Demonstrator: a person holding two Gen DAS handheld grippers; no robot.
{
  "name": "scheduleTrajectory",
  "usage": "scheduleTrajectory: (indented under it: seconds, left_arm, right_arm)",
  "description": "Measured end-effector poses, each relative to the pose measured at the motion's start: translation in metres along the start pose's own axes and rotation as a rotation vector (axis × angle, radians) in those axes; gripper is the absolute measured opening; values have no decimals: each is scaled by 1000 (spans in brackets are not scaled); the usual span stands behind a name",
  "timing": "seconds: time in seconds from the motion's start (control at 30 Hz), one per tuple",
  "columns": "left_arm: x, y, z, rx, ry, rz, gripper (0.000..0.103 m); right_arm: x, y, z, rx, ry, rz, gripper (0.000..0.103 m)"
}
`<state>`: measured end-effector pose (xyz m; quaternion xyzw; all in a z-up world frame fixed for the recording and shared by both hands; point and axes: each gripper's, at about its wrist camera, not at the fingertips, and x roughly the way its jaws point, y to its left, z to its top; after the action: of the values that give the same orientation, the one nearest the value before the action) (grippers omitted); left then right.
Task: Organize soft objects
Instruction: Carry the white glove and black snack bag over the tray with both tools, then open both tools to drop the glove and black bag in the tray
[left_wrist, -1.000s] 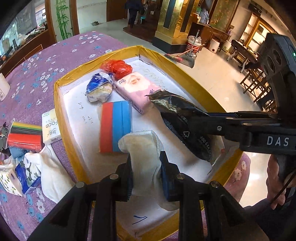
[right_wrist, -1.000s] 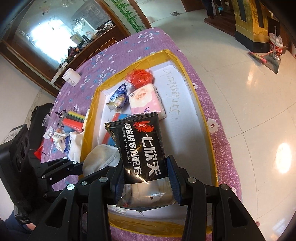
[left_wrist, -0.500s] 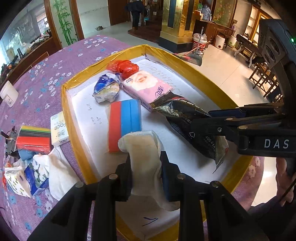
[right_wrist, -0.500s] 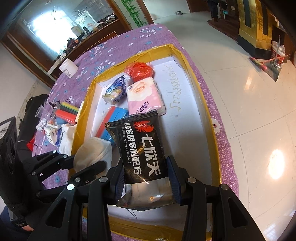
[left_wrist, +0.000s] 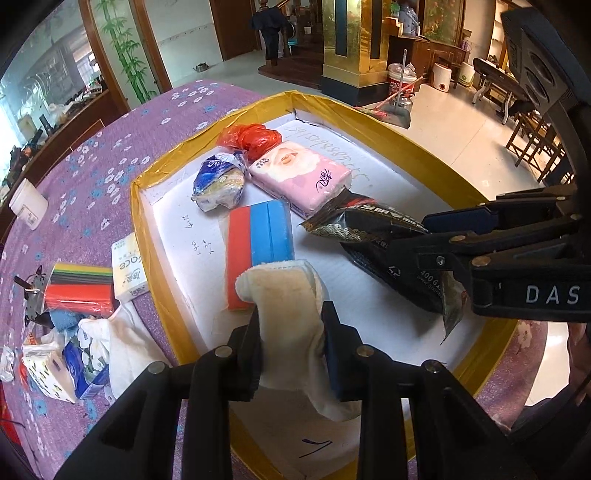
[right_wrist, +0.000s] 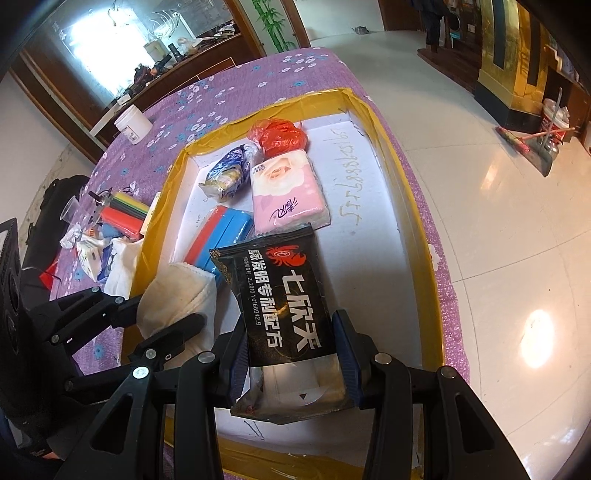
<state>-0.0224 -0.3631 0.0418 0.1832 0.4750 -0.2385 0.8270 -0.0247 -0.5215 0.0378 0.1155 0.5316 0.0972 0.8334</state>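
The left tool (left_wrist: 291, 347) grips a cream cloth (left_wrist: 286, 295), folded and a little stained, soft enough to bulge above the pads and droop below them; its jaws have just been easing apart slightly, yet the pads press on the cloth. It hangs over the near end of the tray (left_wrist: 147, 206), a shallow white tray with a yellow taped rim standing on the table (left_wrist: 92, 177), which wears a purple flowered cover. The right tool (right_wrist: 291, 354) is clamped on a black packet (right_wrist: 280, 295), glossy, printed with white characters and a red emblem, its lower part clear and crinkled; the packet slants over the tray's near right part, and whether its far tip touches the tray floor is hard to say. Inside the tray, past the cloth, lies a red and blue sponge (left_wrist: 258, 240). Farther in, a pink tissue pack (left_wrist: 303, 177) lies flat, with a blue and white wrapped bundle (left_wrist: 219, 182) to its left and a crumpled red bag (left_wrist: 255, 138) at the tray's far end. Left of the tray, on the table, sit a small yellow-white tissue pack (left_wrist: 127, 267), a stack of coloured strips (left_wrist: 79, 288), a white cloth (left_wrist: 127, 347) and a flowered tissue pack (left_wrist: 48, 369).
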Motion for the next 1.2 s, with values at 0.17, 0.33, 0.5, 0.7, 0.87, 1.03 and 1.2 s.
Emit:
scheduleTrajectory:
  seconds: [0.17,0.33,0.5,0.7,0.87,1.03,1.2]
  left_arm:
    - [-1,-2,-1,12,-6,9,28]
    - [-4,-4,-1,21,-20,15,40]
    - [-8,-6,0,38,-35,28,52]
    - [-17,-6,1,45,-66,49,68]
    - [-33,4,-1,23,-113,53,68]
    - [-57,30,-12,-52,-170,73,68]
    - [-80,71,-34,-164,-203,106,70]
  right_arm:
    - [0,1,0,-5,3,-9,47]
    - [-4,2,0,-7,-1,-18,47]
    - [-13,3,-2,-8,-25,-23,50]
    - [-31,0,-5,24,-83,-21,57]
    - [-50,1,-3,53,-136,-9,57]
    - [-57,17,2,36,-152,17,57]
    - [-51,46,7,-23,-123,61,57]
